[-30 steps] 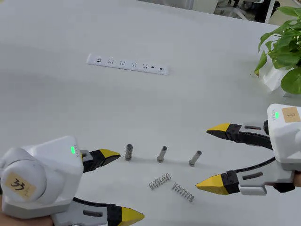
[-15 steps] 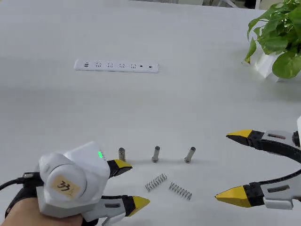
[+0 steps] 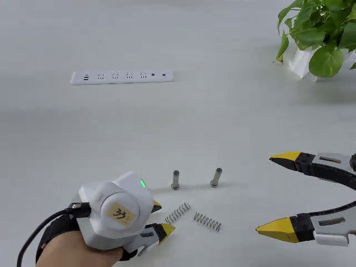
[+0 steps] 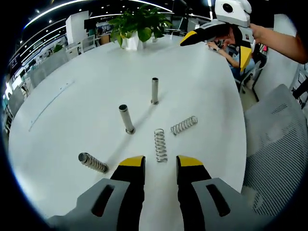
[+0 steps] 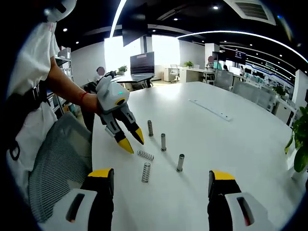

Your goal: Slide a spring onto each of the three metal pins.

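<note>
Two bare metal pins point(image 3: 176, 179) point(image 3: 216, 177) stand upright on the white table point(image 3: 222, 111). A third pin carrying a spring point(image 4: 92, 162) is at the left of the row. Two loose springs point(image 3: 178, 212) point(image 3: 207, 221) lie in front of the pins. My left gripper point(image 3: 161, 218) is open with a narrow gap, its tips just short of the nearer loose spring point(image 4: 160, 144) and holding nothing. Off to the right, my right gripper point(image 3: 278, 193) hovers wide open and empty, well apart from the pins.
A white power strip point(image 3: 121, 77) lies at the far side of the table. A potted plant point(image 3: 317, 33) stands at the back right. A grey mesh chair point(image 4: 279, 144) is beside the table's edge, close to the springs.
My left gripper has moved right from the spring-covered pin to the loose springs, and its jaws have narrowed. The right gripper has drawn slightly away from the pins. The head camera has shifted.
</note>
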`<state>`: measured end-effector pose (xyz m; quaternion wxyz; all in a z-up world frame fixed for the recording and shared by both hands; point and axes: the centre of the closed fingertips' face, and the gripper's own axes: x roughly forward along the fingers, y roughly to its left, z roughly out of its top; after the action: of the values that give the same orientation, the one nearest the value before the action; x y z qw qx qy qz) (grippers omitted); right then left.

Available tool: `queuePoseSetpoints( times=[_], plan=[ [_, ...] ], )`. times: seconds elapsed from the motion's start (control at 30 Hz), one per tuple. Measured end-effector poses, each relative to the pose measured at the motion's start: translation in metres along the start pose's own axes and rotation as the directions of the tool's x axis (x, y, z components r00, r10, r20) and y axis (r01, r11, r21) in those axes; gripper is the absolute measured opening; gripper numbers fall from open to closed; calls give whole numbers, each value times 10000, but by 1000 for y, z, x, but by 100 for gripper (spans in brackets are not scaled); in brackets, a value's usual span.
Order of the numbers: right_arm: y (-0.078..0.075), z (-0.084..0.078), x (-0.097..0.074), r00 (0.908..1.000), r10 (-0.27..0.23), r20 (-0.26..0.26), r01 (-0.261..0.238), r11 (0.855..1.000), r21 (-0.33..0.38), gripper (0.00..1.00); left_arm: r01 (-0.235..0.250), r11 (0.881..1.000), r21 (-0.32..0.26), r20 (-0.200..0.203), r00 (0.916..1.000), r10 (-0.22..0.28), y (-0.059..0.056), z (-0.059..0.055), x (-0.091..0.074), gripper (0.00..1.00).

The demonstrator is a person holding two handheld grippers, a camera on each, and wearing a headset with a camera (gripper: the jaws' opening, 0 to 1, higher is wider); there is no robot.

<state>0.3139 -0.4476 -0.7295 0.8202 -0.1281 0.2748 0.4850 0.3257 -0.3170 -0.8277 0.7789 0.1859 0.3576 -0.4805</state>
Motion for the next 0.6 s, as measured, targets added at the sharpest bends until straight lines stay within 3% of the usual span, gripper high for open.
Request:
queuePoseSetpoints(
  times=[0.23,0.6],
  plan=[
    [0,-2,-3,9999,-96,75,95,9999,143,78,-33,9999,-153,-464,9989,26,-1,-7,9,18],
    [0,-5,-5,9999,-146,68,145,9996,241,77,-80,10000,9,-668,9977,80,-1,-6,14,12]
  ],
)
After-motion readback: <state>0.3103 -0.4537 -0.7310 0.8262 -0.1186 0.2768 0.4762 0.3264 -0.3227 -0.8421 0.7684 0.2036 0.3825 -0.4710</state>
